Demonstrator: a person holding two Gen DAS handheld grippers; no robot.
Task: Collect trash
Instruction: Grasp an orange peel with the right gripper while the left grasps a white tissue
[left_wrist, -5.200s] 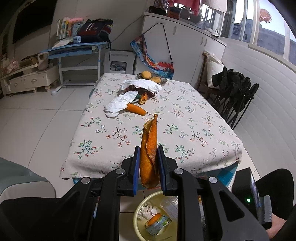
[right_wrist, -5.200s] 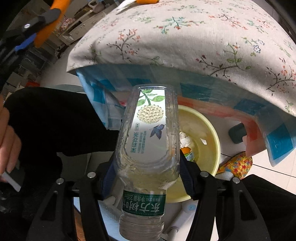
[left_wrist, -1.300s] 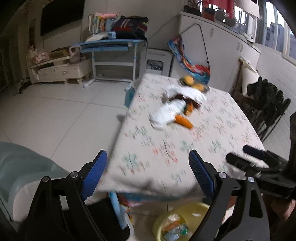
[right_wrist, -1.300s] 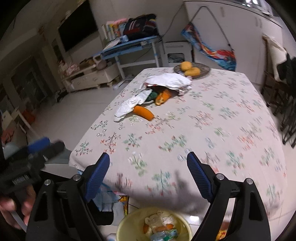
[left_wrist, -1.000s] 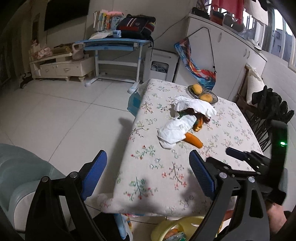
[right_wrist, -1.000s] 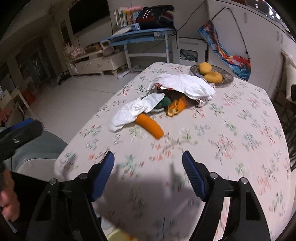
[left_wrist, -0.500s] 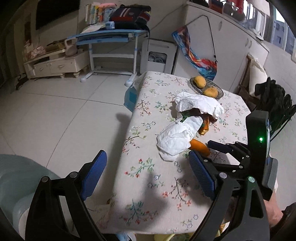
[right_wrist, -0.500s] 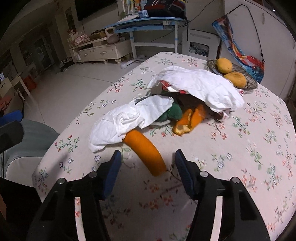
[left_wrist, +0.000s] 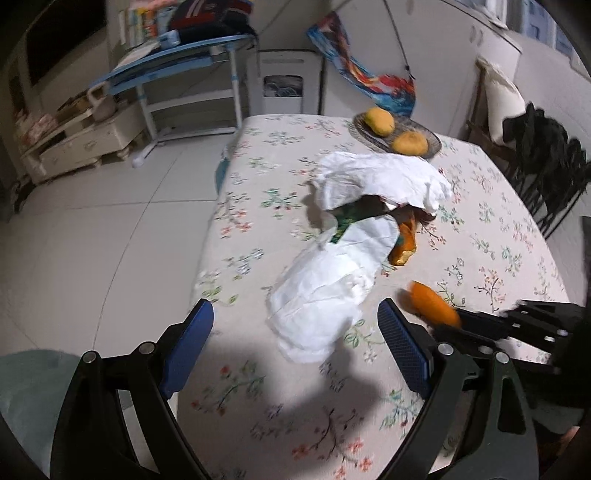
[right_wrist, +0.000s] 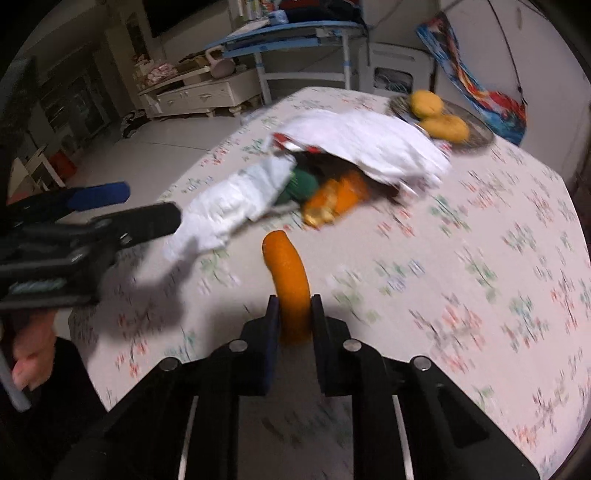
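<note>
Both grippers moved in over the table (left_wrist: 236, 413) since a second ago. Right gripper (right_wrist: 293, 317) jaws closing on orange peel (right_wrist: 290, 280), pads pinching its near end for lifting. Left gripper (left_wrist: 295, 347) wide open, empty, lined up on white tissue (left_wrist: 325, 295).

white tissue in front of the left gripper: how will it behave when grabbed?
The white tissue is crumpled and creased, so probably floppy and light. It may drape rather than lift flat. Its far end touches the green wrapper, which might drag along.
</note>
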